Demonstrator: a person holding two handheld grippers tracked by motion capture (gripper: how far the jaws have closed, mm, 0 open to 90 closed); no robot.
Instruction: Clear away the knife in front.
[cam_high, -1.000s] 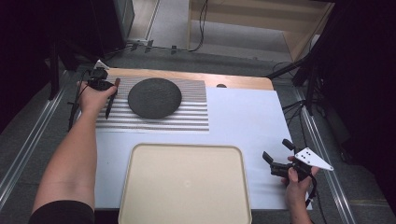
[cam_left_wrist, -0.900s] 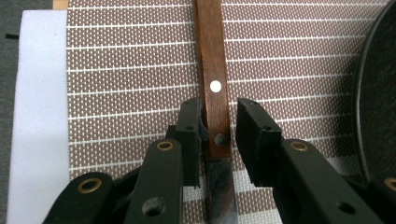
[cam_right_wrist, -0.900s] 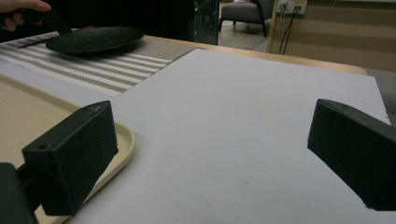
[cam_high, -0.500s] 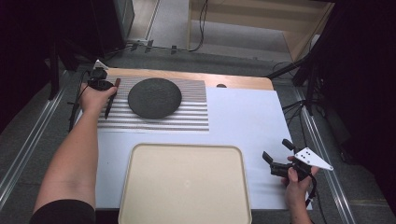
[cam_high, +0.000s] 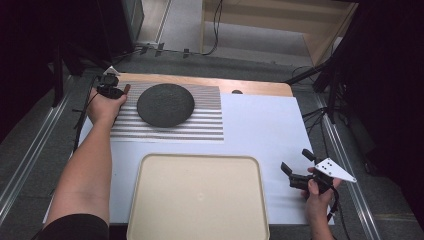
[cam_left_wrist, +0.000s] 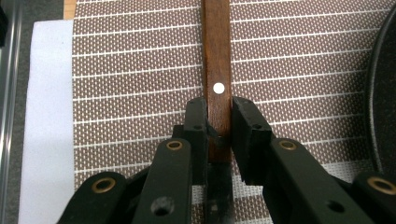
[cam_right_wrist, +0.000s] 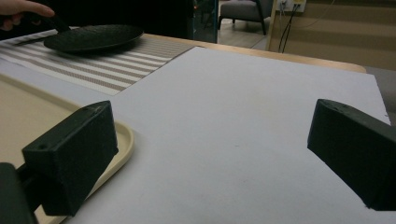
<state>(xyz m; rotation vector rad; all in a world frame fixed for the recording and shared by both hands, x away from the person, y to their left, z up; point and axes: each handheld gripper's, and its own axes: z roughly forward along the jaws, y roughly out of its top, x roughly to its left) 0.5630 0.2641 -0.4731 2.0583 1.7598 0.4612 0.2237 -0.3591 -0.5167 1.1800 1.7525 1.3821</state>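
My left gripper (cam_left_wrist: 218, 109) is shut on the brown wooden handle (cam_left_wrist: 217, 56) of a utensil with a white rivet; its dark blade (cam_left_wrist: 219, 196) runs back under the jaws. In the high view this gripper (cam_high: 112, 91) sits at the far left corner of the striped placemat (cam_high: 200, 125), just left of a dark round plate (cam_high: 165, 104). The plate's rim (cam_left_wrist: 385, 93) shows at the right of the left gripper view. My right gripper (cam_high: 296, 161) hovers open and holding nothing over the white sheet near the table's right front; its jaws (cam_right_wrist: 215, 140) stand wide apart.
A large beige tray (cam_high: 200, 200) lies at the front centre, its rounded corner (cam_right_wrist: 119, 135) beside my right gripper's left jaw. The white sheet (cam_high: 260, 130) covers the table between the mat and tray. Cables and dark stands surround the table.
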